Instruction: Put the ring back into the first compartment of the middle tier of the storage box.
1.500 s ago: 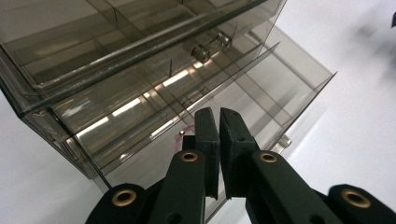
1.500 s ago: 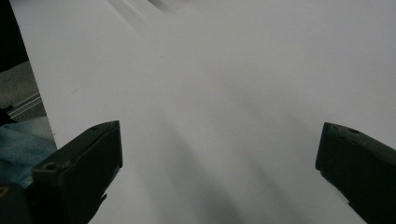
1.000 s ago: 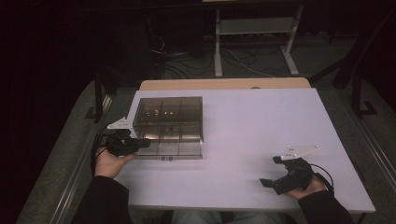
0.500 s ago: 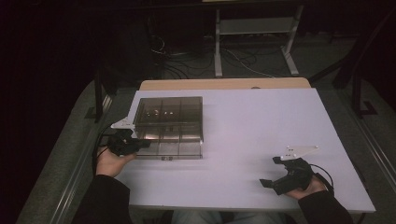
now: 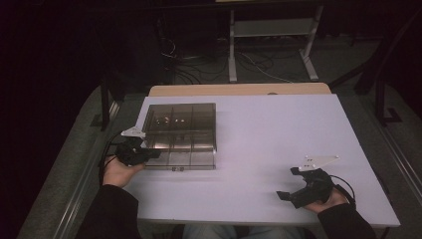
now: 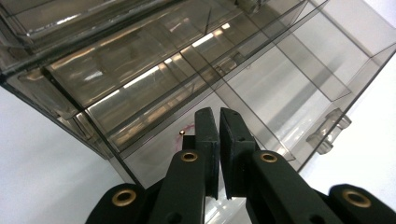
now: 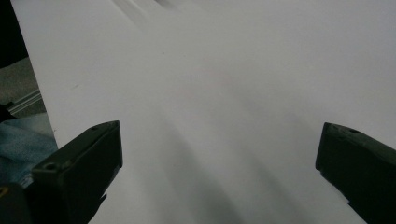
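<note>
A smoky clear plastic compartment box point(image 5: 181, 134) lies on the left half of the white table point(image 5: 278, 129). Small shiny pieces point(image 5: 164, 119) sit in its back compartments. My left gripper point(image 5: 152, 153) is at the box's front left corner, its jaws reaching over the edge. In the left gripper view the left gripper point(image 6: 218, 114) is shut, with a hairline gap and nothing visible between the pads, above a near compartment point(image 6: 261, 93). The box's clasp point(image 6: 329, 135) shows at the right. My right gripper point(image 5: 287, 183) rests at the front right, open, over bare table point(image 7: 219, 126).
A wooden strip point(image 5: 239, 89) borders the table's far edge. Behind it on the floor are a white stand point(image 5: 271, 35) and loose cables point(image 5: 199, 59). Dark posts point(image 5: 104, 99) flank the table on both sides. The person's jeans point(image 7: 18, 144) are at the near edge.
My left gripper has shifted slightly to the right, closer over the box's corner. The right gripper and the box have stayed put.
</note>
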The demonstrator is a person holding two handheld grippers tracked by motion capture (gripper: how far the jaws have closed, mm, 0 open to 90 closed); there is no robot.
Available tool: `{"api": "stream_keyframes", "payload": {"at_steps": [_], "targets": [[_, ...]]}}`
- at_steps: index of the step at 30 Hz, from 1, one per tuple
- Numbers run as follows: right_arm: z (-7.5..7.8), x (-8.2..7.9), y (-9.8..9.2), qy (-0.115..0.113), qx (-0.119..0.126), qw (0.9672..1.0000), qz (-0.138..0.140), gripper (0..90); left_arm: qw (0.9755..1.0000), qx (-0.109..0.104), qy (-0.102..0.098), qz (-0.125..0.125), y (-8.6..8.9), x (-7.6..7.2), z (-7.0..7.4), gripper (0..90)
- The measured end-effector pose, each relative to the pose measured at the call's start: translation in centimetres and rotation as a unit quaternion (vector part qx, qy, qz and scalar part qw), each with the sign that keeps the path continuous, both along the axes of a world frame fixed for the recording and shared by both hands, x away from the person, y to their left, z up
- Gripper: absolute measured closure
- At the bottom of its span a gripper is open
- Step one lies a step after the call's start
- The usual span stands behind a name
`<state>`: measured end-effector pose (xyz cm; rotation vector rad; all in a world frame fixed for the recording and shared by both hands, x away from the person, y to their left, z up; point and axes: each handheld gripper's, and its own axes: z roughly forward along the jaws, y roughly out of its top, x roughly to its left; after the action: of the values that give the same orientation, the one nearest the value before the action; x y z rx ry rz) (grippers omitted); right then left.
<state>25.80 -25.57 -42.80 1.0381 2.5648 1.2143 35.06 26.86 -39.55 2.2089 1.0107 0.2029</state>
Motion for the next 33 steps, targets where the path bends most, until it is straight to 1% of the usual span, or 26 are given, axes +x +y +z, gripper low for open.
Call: {"api": "stream_keyframes", "payload": {"at_steps": [2, 3, 4, 5, 10, 14, 17, 19, 20, 21, 22, 23, 24, 25, 28, 30, 33], "targets": [[0.0, 0.0, 0.0, -0.001, 0.000, 1.0000, 0.001, 0.0, 1.0000, 0.006, 0.001, -0.003, 0.0, 0.1, -0.1, 85.5], [0.0, 0.0, 0.0, 0.000, 0.000, 1.0000, 0.001, 0.0, 1.0000, 0.004, 0.004, -0.001, 0.0, 0.2, -0.2, 85.4], [0.0, 0.0, 0.0, 0.000, 0.000, 1.0000, 0.001, 0.0, 1.0000, 0.006, 0.002, -0.003, -0.1, 0.2, -0.2, 85.4], [0.0, 0.0, 0.0, 0.000, 0.000, 1.0000, 0.001, 0.0, 1.0000, 0.008, 0.004, -0.001, -0.1, 0.2, -0.2, 85.4], [0.0, 0.0, 0.0, 0.000, 0.000, 1.0000, 0.001, 0.0, 0.9999, 0.011, 0.006, -0.003, -0.2, 0.4, -0.3, 85.1], [0.0, 0.0, 0.0, 0.000, 0.001, 1.0000, 0.000, 0.0, 0.9999, 0.009, 0.008, 0.000, -0.2, 0.3, -0.3, 84.4], [0.0, 0.0, 0.0, 0.000, 0.001, 1.0000, 0.001, 0.0, 1.0000, 0.003, 0.007, 0.002, -0.1, 0.3, -0.2, 78.5], [0.0, 0.0, 0.0, 0.000, 0.000, 1.0000, 0.001, 0.0, 1.0000, 0.000, 0.003, 0.009, -0.1, 0.1, -0.1, 75.4], [0.0, 0.0, 0.0, 0.000, 0.001, 1.0000, 0.001, 0.0, 1.0000, -0.002, 0.003, 0.004, 0.0, 0.2, 0.0, 73.7], [0.0, 0.0, 0.0, 0.000, 0.000, 1.0000, 0.000, 0.0, 0.9999, -0.006, 0.005, 0.009, -0.1, 0.1, 0.1, 71.8], [0.0, 0.0, 0.0, 0.000, 0.000, 1.0000, 0.000, 0.0, 0.9999, -0.006, 0.002, 0.012, -0.1, 0.0, 0.2, 71.0], [0.0, 0.0, 0.0, 0.000, 0.000, 1.0000, 0.000, 0.0, 0.9999, -0.008, 0.006, 0.013, -0.1, -0.1, 0.3, 69.8], [0.0, 0.0, 0.0, 0.000, 0.000, 1.0000, 0.001, 0.0, 0.9999, -0.007, 0.004, 0.008, -0.1, -0.1, 0.4, 69.0], [0.0, 0.0, 0.0, 0.001, 0.000, 1.0000, 0.000, 0.0, 0.9999, -0.008, 0.003, 0.012, -0.2, -0.3, 0.5, 67.6], [0.0, 0.0, 0.0, 0.001, 0.000, 1.0000, -0.001, 0.0, 0.9999, -0.010, 0.003, 0.011, -0.1, -0.6, 0.9, 62.0], [0.0, 0.0, 0.0, 0.001, 0.000, 1.0000, -0.001, 0.0, 0.9999, -0.011, 0.001, 0.013, -0.2, -0.9, 1.2, 59.2], [0.0, -0.1, 0.0, 0.002, 0.001, 1.0000, -0.002, 0.0, 0.9997, -0.019, -0.010, 0.016, -0.2, -1.5, 1.5, 57.4]]}}
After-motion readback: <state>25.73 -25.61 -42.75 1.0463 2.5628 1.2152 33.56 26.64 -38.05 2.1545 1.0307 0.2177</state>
